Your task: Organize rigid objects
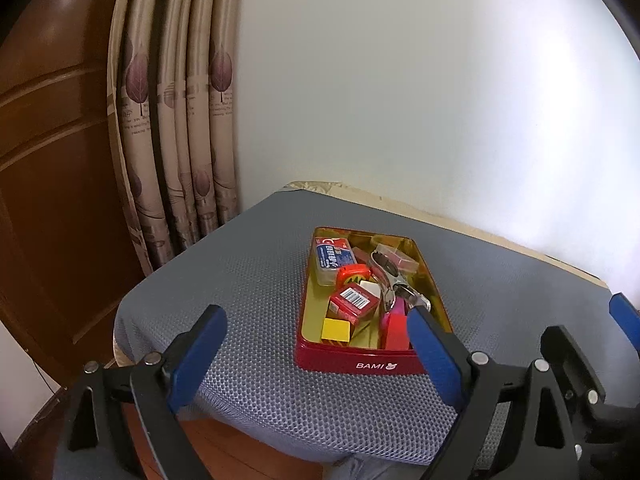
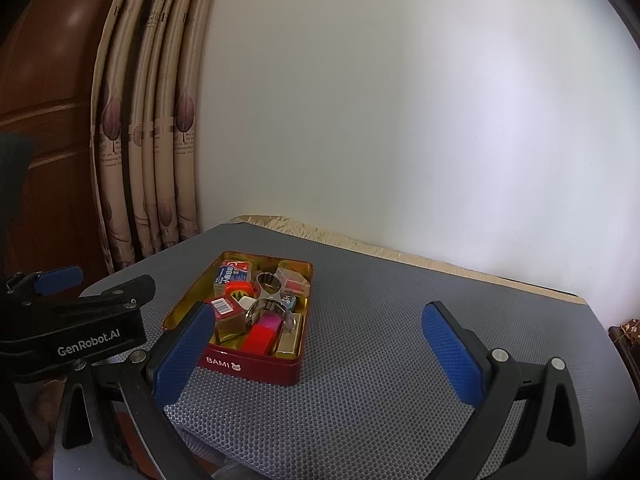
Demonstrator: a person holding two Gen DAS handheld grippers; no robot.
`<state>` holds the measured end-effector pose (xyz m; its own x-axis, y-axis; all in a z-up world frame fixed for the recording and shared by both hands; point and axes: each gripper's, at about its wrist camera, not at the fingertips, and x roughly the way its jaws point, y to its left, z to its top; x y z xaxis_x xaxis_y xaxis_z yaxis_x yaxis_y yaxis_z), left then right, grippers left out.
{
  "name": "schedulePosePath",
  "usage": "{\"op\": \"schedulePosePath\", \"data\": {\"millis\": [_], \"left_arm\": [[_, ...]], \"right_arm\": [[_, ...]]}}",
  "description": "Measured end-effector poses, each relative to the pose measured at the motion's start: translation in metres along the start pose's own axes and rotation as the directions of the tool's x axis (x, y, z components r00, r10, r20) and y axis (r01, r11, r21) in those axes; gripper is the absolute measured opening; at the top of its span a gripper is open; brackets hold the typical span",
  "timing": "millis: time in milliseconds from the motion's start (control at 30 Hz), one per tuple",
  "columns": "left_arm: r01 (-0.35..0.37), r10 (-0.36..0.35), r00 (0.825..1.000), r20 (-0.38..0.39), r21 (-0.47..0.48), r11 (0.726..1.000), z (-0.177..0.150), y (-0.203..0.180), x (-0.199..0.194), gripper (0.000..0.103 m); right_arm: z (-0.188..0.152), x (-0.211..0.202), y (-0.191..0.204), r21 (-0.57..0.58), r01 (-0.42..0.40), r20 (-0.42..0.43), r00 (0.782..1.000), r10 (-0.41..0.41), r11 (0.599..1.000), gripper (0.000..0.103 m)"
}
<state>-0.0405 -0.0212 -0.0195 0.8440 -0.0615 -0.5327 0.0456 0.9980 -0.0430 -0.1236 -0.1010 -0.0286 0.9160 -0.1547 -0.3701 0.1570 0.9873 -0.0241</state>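
A red BAMI tin [image 1: 352, 363] with a gold inside sits on a grey mesh mat [image 1: 248, 280]. It holds several small things: a blue-labelled case [image 1: 332, 258], a red box with a barcode [image 1: 354, 300], a yellow block [image 1: 336, 329], a metal clip [image 1: 390, 280] and a red block [image 1: 396, 330]. My left gripper [image 1: 316, 344] is open and empty, just in front of the tin. In the right wrist view the tin [image 2: 256, 366] lies left of centre. My right gripper [image 2: 316, 352] is open and empty, over the mat beside the tin.
The mat [image 2: 380, 340] covers a table set against a white wall [image 1: 400, 100]. Patterned curtains [image 1: 176, 120] and a brown wooden door [image 1: 52, 160] stand at the left. The left gripper's body [image 2: 76, 332] shows at the left edge of the right wrist view.
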Motion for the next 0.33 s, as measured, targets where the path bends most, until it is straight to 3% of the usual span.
{"op": "schedulePosePath", "data": {"millis": [200, 333], "left_arm": [[0.001, -0.001, 1.000, -0.013, 0.018, 1.000, -0.001, -0.004, 0.002, 0.094], [0.014, -0.013, 0.997, -0.077, 0.008, 1.000, 0.002, -0.002, 0.010, 0.094]], "right_arm": [[0.000, -0.002, 0.001, 0.001, 0.000, 0.006, 1.000, 0.000, 1.000, 0.103], [0.001, -0.002, 0.002, 0.006, 0.004, 0.008, 1.000, -0.004, 1.000, 0.103]]}}
